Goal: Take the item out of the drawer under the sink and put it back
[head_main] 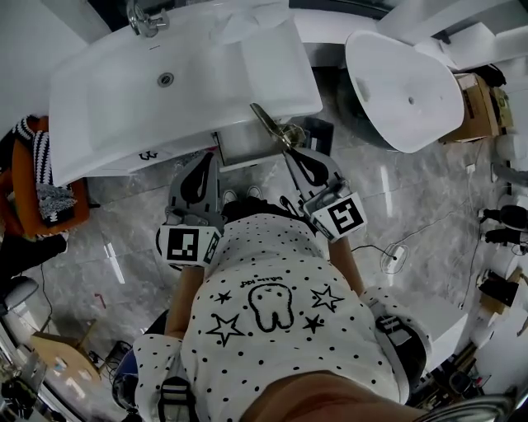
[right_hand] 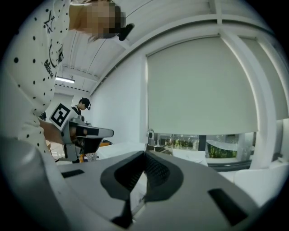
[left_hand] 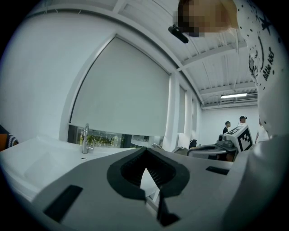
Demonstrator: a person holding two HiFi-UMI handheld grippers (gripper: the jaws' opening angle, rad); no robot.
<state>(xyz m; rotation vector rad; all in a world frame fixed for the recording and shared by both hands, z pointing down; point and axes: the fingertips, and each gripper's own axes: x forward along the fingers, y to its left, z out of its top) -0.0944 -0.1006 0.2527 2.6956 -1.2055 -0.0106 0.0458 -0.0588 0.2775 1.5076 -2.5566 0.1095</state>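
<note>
The right tool (head_main: pixel 289 148) is clenched, and its own view shows the jaws (right_hand: pixel 145 154) pressed together. Seen from above, a slim, shiny metal item (head_main: pixel 272 125) sticks out from its tips and looks pinched there. The item slants up and to the left over the front right corner of the white sink (head_main: pixel 91 124). It is out of the drawer, in the air at the sink's edge.

The left tool (head_main: pixel 208 158) is clenched too. Its own view (left_hand: pixel 145 150) shows the jaws meeting at the tips with nothing between them. It sits beside the right tool but apart from it, and both point toward the sink unit. Between them, just under the sink's front edge, a white drawer front (head_main: pixel 247 157) shows.

A chrome faucet (head_main: pixel 147 18) stands at the sink's far rim. To the right of the sink, well apart, is a white oval basin (head_main: pixel 404 82). Grey marble floor (head_main: pixel 396 206) spreads below. The person's white shirt (head_main: pixel 272 313), printed with dots and stars, fills the lower middle of the head view. Both gripper views look out on a pale roller blind (left_hand: pixel 122 94) over a window. Two people (left_hand: pixel 235 124) stand far off in the left gripper view.
</note>
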